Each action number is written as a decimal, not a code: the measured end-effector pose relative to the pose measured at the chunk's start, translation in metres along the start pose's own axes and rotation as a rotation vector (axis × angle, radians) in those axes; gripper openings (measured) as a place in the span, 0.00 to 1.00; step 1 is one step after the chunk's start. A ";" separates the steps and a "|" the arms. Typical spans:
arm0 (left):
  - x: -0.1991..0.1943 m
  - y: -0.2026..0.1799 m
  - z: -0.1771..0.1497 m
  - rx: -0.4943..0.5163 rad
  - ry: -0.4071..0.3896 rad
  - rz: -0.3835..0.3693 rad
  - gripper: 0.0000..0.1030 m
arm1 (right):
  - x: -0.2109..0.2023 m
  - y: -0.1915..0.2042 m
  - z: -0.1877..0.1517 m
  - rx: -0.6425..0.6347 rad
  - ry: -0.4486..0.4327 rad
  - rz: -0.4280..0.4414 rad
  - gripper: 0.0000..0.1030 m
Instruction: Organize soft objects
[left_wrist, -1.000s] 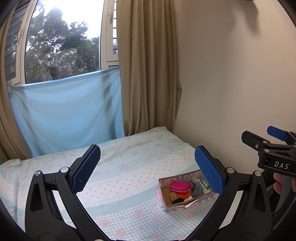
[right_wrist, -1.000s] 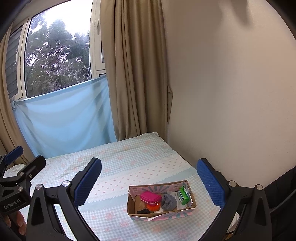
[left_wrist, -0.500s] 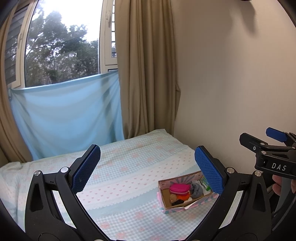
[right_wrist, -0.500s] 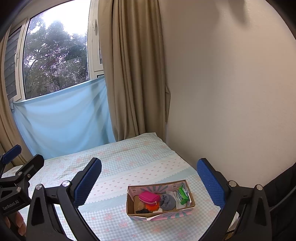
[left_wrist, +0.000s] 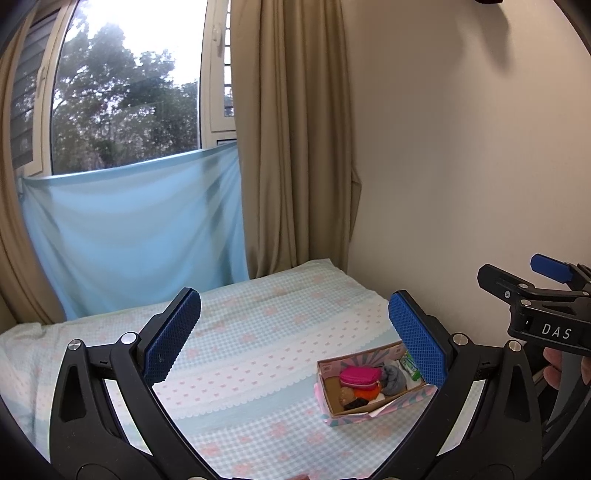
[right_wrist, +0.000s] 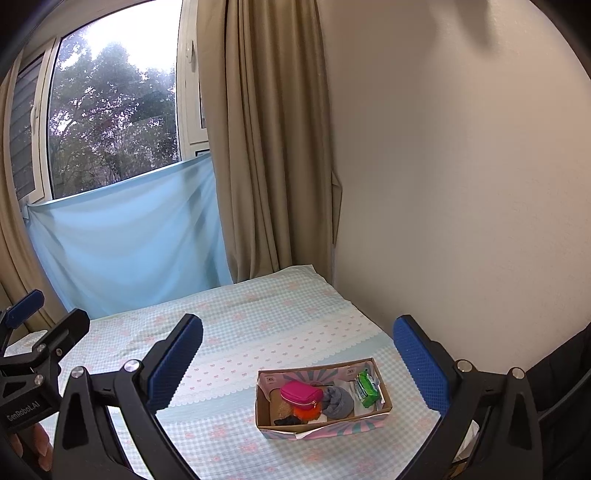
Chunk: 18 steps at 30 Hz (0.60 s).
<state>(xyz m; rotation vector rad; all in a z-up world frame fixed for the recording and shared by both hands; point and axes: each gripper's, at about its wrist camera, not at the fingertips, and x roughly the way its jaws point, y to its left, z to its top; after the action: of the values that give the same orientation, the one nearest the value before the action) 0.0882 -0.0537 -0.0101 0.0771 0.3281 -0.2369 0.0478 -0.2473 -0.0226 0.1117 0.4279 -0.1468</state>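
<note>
Bed (right_wrist: 258, 325) covered by checked sheet, set against wall (right_wrist: 461, 184). Box (right_wrist: 384, 406) placed on bed near wall side. Box filled with pink pouch (right_wrist: 301, 395), grey cloth (right_wrist: 338, 400), green packet (right_wrist: 367, 386), orange item (right_wrist: 306, 413). Left gripper (left_wrist: 295, 339) held above bed, jaws spread wide, nothing gripped. Right gripper (right_wrist: 297, 360) likewise held wide, nothing gripped, box seen between fingers.
</note>
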 end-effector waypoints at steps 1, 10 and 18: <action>-0.001 0.000 -0.001 0.001 -0.002 0.001 0.99 | 0.000 0.000 -0.001 0.000 0.000 0.000 1.00; 0.000 -0.002 -0.002 0.008 -0.007 0.012 0.99 | 0.001 0.001 0.000 -0.002 0.001 0.001 1.00; 0.001 -0.003 -0.005 0.014 -0.006 0.010 0.99 | 0.004 0.004 0.002 0.001 0.018 0.002 1.00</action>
<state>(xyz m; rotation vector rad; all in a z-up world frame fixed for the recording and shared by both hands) 0.0870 -0.0564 -0.0157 0.0922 0.3201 -0.2292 0.0530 -0.2444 -0.0221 0.1147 0.4457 -0.1440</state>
